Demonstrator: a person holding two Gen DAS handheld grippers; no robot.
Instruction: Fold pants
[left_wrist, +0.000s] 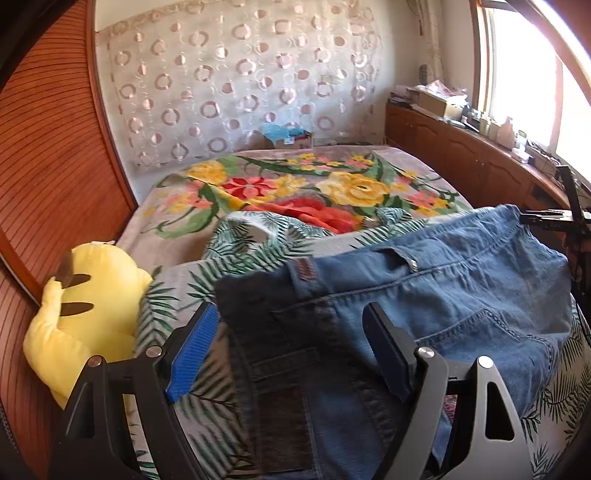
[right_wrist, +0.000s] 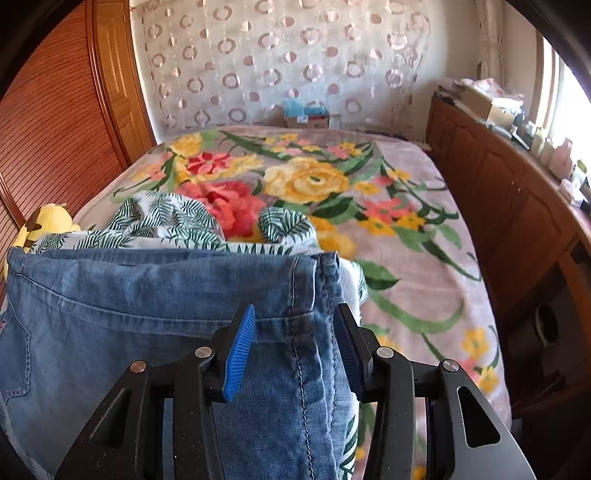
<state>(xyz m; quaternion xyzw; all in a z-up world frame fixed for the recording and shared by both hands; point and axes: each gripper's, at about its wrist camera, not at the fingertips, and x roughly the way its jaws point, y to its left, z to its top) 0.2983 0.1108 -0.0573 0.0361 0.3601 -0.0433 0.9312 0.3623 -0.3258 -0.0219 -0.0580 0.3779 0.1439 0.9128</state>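
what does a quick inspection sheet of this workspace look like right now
surface: bed with floral blanket, a leaf-print sheet over its near end
job's things: blue denim pants lying on the leaf-print sheet, waistband away from the cameras
clutter: yellow plush toy beside the pants; cardboard box at the far wall
grippers: left gripper open, denim between the pads; right gripper open astride the pants' side seam
cables: nothing seen
surroundings: wooden cabinets topped with small items, circle-patterned curtain, bright window
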